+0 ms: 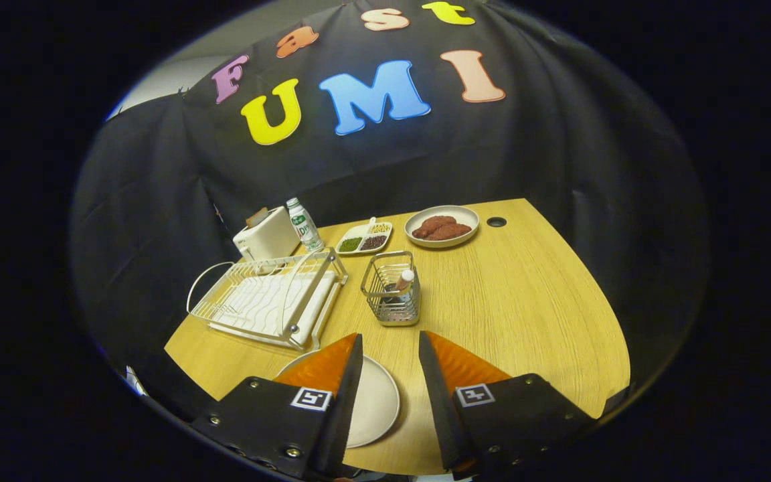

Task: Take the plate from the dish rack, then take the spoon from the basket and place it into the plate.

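A cream plate [375, 402] lies flat on the wooden table [526, 314], under and just beside my left finger, partly hidden by it. My gripper [390, 338] is open above the table with nothing between its fingers. Just ahead of the fingers stands a wire basket [392, 289] holding a spoon [402, 281] with a pale handle end sticking up. Left of the basket sits the white dish rack [268, 298], with no plate in it.
Beyond the rack stand a white toaster [266, 234] and a plastic bottle [304, 224]. A divided tray of seeds [364, 238] and a bowl of brown food [442, 226] sit at the far side. A cable hole [496, 221] lies near the bowl.
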